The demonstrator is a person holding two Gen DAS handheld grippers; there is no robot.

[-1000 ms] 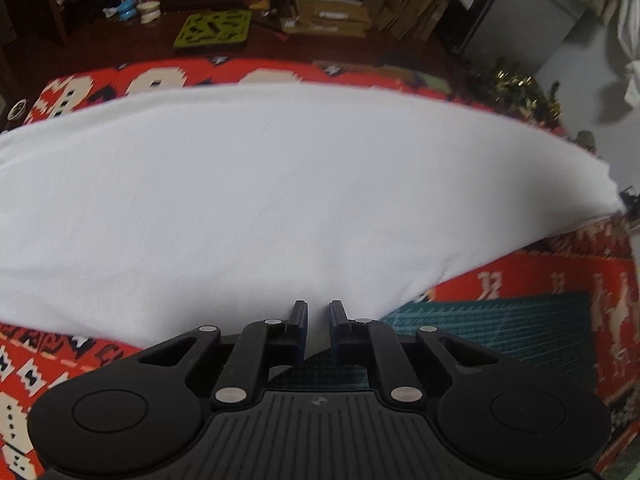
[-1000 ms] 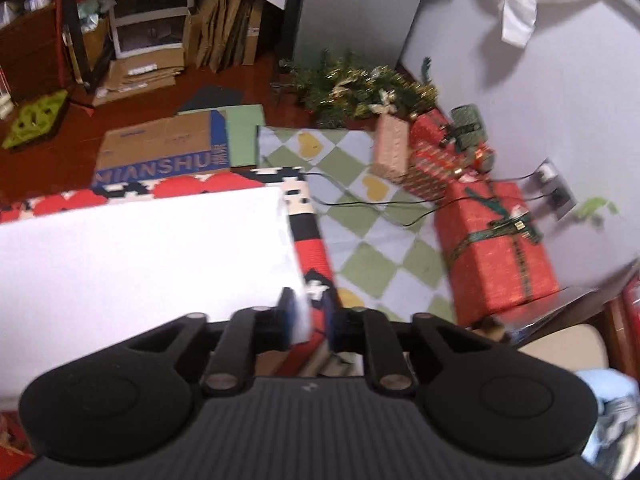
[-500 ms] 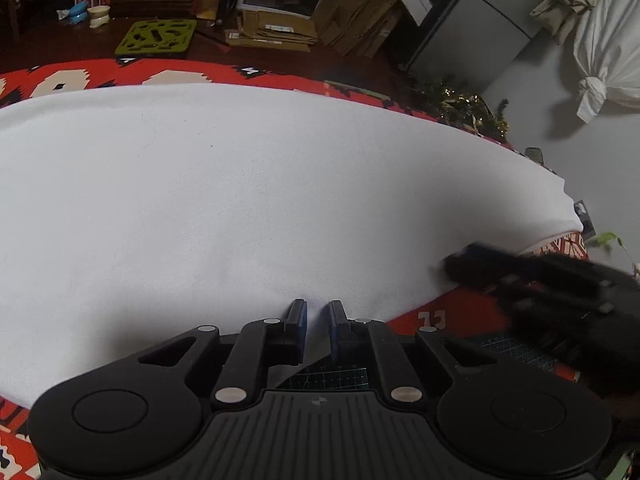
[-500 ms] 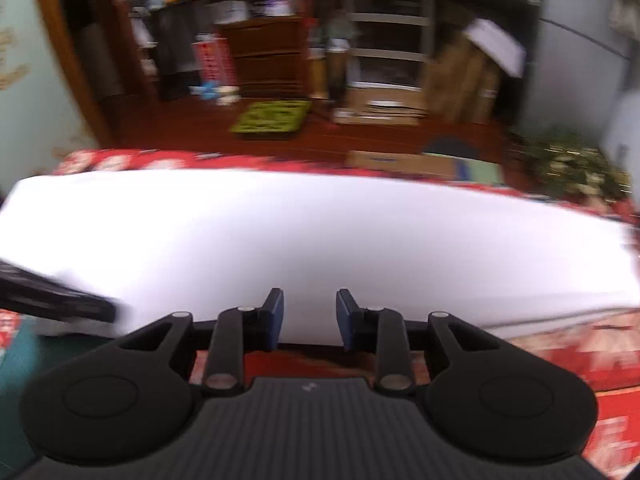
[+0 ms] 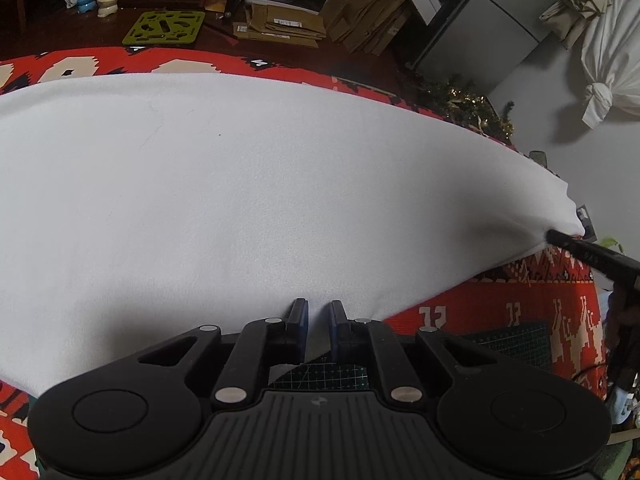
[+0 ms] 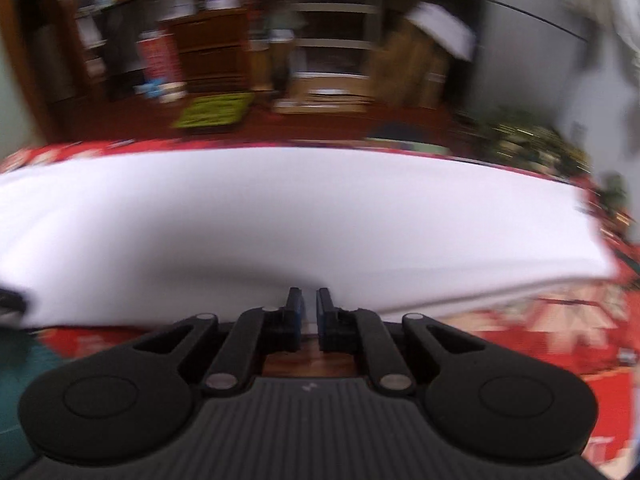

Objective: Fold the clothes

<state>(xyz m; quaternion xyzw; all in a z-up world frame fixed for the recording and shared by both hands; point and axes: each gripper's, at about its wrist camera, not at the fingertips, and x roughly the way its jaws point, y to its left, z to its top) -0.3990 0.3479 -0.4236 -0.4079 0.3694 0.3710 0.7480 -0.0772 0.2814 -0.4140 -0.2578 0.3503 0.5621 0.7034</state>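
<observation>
A large white cloth (image 5: 240,184) lies spread flat over the red patterned table cover (image 5: 500,312). My left gripper (image 5: 318,308) is shut on the cloth's near edge, with white fabric pinched between its blue pads. In the right wrist view, which is blurred, the cloth (image 6: 280,208) fills the middle. My right gripper (image 6: 310,298) is closing, with a thin strip of the near edge between its pads. In the left wrist view the right gripper (image 5: 554,236) reaches in from the right and meets the cloth's near right corner.
A dark green cutting mat (image 5: 508,340) lies on the table cover under the near edge. Beyond the table there is a dark wooden floor with a lime green mat (image 5: 164,28), flattened cardboard boxes (image 5: 300,20) and a grey cabinet (image 5: 480,32).
My right gripper let go at the cloth's right end, swung round to face across the cloth, opened, then narrowed on the near edge. The left gripper kept its grip and sank slightly.
</observation>
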